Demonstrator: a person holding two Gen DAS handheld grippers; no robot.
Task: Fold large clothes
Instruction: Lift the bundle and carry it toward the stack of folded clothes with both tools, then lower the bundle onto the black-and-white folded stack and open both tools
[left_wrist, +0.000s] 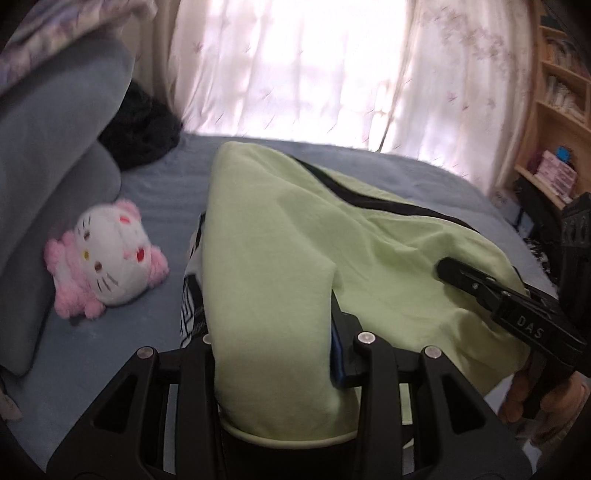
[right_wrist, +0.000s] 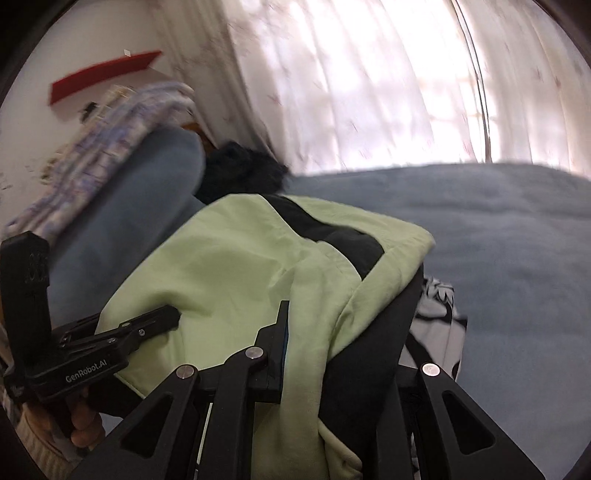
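Observation:
A large light-green garment (left_wrist: 280, 221) with a black stripe (left_wrist: 369, 199) hangs in a bunch above the bed. Its cloth fills the gap of my left gripper (left_wrist: 269, 314) and drapes over the left finger; the right finger's blue pad (left_wrist: 338, 354) presses the fold, so it is shut on it. My right gripper (left_wrist: 454, 273) bites the same cloth further right. In the right wrist view the garment (right_wrist: 229, 266), green and black, is pinched in my right gripper (right_wrist: 351, 314), with my left gripper (right_wrist: 170, 317) shut on its left edge. A black-and-white patterned part (right_wrist: 439, 314) hangs below.
The bed's blue sheet (left_wrist: 166, 184) spreads all round. A pink-and-white plush cat (left_wrist: 107, 258) lies left, by grey-blue pillows (left_wrist: 55, 166) and a dark bundle (left_wrist: 144, 129). White curtains (left_wrist: 295, 74) hang behind; wooden shelves (left_wrist: 554, 110) stand right. A hand (left_wrist: 546, 406) holds the right gripper.

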